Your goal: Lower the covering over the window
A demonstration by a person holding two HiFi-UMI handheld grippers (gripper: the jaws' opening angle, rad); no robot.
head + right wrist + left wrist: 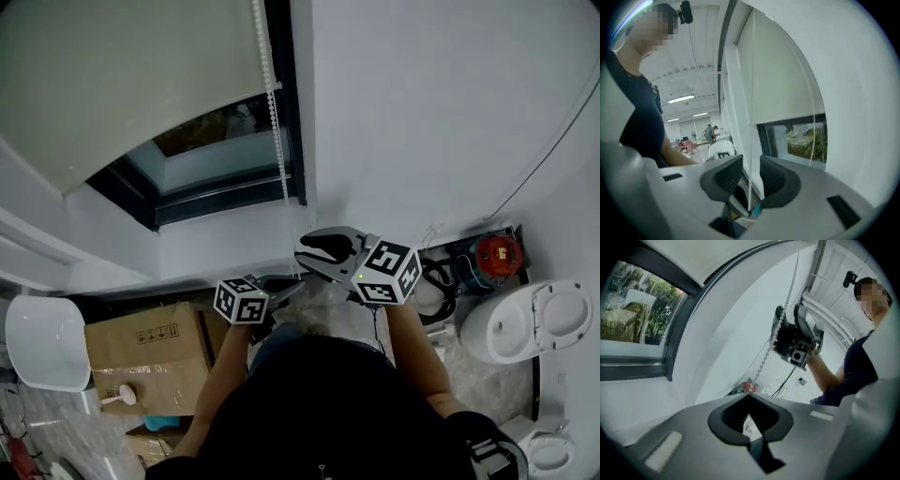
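Two grippers held below the window (220, 155), roller blind (122, 84) drawn over its upper part, bead chain (278, 141) hung at its right edge, left gripper (750, 397) closed tight on the bead chain, right gripper (751, 171) jaws kept apart, one strand between them, not pressed.

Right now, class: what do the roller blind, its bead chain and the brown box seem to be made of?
The roller blind is probably matte off-white fabric, no shine; the bead chain, small white beads, likely plastic; the brown box, plain cardboard with printed handling symbols.
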